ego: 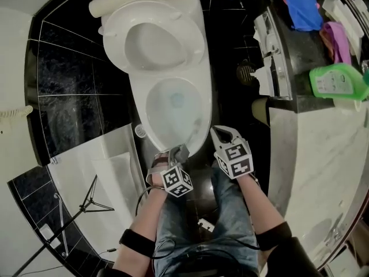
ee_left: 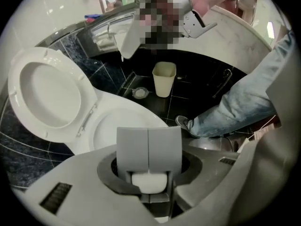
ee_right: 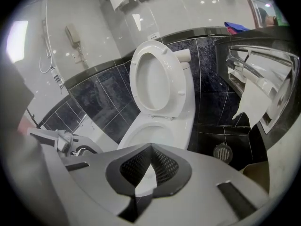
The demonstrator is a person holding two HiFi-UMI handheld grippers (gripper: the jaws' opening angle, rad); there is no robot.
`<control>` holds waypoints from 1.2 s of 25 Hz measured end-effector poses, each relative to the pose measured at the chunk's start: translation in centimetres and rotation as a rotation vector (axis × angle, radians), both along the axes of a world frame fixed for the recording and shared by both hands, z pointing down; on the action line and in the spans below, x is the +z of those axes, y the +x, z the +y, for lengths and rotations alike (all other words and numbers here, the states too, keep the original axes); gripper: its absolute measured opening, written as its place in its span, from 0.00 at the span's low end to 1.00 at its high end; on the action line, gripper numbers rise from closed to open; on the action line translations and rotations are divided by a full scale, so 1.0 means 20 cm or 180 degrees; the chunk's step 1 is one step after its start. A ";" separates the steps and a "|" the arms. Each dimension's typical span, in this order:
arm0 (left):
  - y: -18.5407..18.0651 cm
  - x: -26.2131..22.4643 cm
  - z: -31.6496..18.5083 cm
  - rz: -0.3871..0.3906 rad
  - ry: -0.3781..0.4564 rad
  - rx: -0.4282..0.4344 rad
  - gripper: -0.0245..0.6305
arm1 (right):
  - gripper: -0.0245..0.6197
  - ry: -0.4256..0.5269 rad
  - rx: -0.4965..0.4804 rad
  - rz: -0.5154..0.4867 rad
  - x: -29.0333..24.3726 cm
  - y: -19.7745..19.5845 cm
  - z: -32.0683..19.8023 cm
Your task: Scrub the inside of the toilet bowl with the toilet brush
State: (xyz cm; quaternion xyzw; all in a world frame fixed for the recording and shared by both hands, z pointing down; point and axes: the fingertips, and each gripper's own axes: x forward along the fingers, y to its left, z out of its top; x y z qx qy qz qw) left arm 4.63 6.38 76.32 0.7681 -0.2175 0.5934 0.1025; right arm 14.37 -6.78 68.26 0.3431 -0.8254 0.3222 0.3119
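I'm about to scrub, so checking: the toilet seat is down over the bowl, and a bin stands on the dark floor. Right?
No: the toilet seat is raised, not down, leaving the bowl open; the head view shows it. A bin does stand on the dark floor.

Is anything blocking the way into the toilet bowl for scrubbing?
Nothing visible. The seat is raised, so the toilet bowl lies open. The left gripper is at its near rim, closed on a gray-and-white thing; I can't tell if that is the brush.

Glossy white ceramic toilet bowl (ego: 139,87)
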 end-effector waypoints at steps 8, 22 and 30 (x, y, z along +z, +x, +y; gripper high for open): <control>-0.23 -0.15 0.08 0.0115 -0.0103 -0.0834 0.26 | 0.05 0.0046 -0.0171 0.0002 -0.19 -0.19 0.06; -0.54 -0.98 -0.12 0.0668 0.0413 -0.1610 0.26 | 0.05 0.0369 -0.0176 0.0079 -0.78 -0.42 0.24; -0.68 -1.48 -0.01 0.1058 0.0610 -0.1807 0.26 | 0.05 0.0572 0.0022 -0.0014 -1.22 -0.49 0.44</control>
